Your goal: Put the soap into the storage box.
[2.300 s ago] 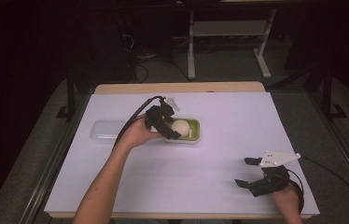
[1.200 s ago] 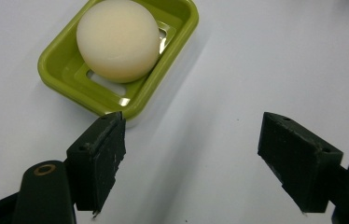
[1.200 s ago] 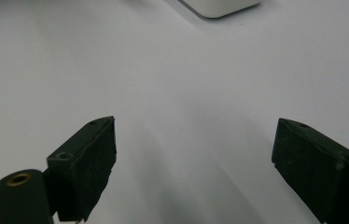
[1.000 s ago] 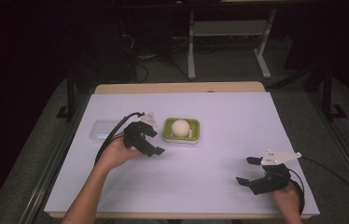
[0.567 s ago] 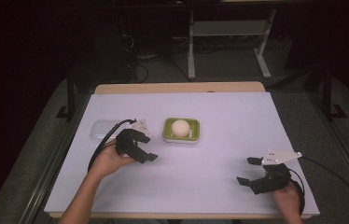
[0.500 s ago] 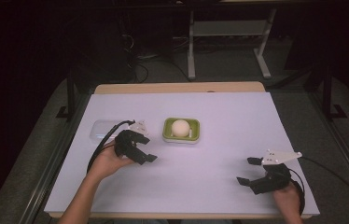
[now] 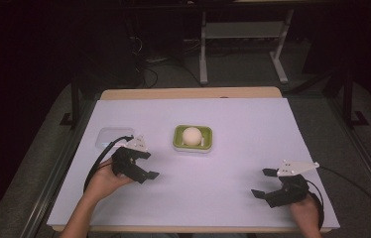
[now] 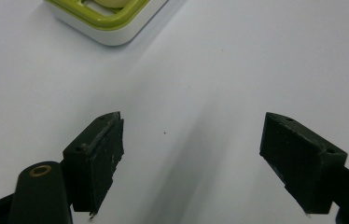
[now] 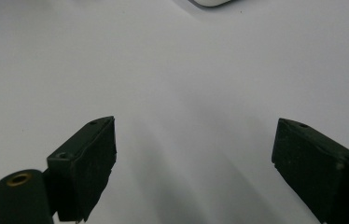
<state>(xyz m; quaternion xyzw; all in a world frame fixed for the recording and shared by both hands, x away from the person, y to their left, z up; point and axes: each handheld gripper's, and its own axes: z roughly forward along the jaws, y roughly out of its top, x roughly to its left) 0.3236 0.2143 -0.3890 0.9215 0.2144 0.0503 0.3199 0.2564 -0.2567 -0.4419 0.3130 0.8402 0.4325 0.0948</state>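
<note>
A pale round ball (image 7: 192, 134) lies in a small green-rimmed white tray (image 7: 177, 143) at the middle of the white table cover. My left gripper (image 7: 149, 165) rests on the cover to the near left of the tray, open and with nothing in it. In the left gripper view its black jaws (image 8: 191, 158) stand wide apart over bare cover, and the tray (image 8: 112, 25) lies ahead at the upper left. My right gripper (image 7: 263, 182) sits near the front right edge, open and holding nothing. In its own view the jaws (image 9: 193, 163) also frame bare cover.
A clear plastic box (image 7: 110, 137) lies left of the tray, just behind my left gripper and its looping cable (image 7: 96, 166). The white cover (image 7: 233, 119) spans the table, with a wooden edge (image 7: 188, 93) at the back. Metal frames stand on the dark floor beyond.
My left gripper let go of the ball in the tray and drew back toward the near left, standing open. The right gripper has stayed put.
</note>
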